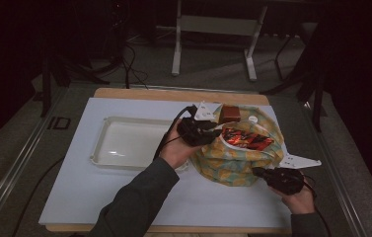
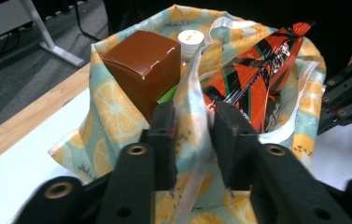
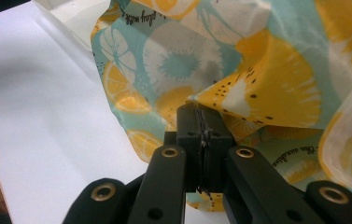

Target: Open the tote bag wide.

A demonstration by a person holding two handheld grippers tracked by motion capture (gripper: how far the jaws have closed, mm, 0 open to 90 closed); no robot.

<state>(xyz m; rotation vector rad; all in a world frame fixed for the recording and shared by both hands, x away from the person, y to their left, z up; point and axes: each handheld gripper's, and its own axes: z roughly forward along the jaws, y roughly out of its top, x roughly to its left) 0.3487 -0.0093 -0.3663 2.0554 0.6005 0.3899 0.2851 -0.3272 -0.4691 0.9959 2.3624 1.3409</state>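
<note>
From the high view, the bag (image 1: 237,157), printed with lemons, sits on the white board (image 1: 75,187) at the right half of the table, its mouth open upward. A clear tray (image 1: 124,143) lies just to its left. The left gripper (image 1: 204,132) reaches across the tray's right end to the bag's near-left rim, and the right gripper (image 1: 258,172) meets the bag low on its near-right side. An orange packet (image 1: 246,139) shows inside the mouth, with a brown box (image 1: 231,113) and a white cap (image 1: 253,119) at the far rim.

Over to the left gripper view: the left gripper (image 2: 193,133) has its jaws set either side of the bag's (image 2: 113,107) rim and the pale ribbon handle (image 2: 193,107). There's a clear gap between the pads, the fabric lying loose in it, so they stand apart and not pinching. Beyond them the box (image 2: 143,63) stands upright in the bag, the cap (image 2: 191,37) behind it, the packet (image 2: 257,65) leaning to the right. The other gripper is at the right edge.

Now the right gripper view: the right gripper (image 3: 203,122) has its jaws pressed together, nipping a fold of the bag (image 3: 257,88). The board (image 3: 38,116) spreads out on the left.
</note>
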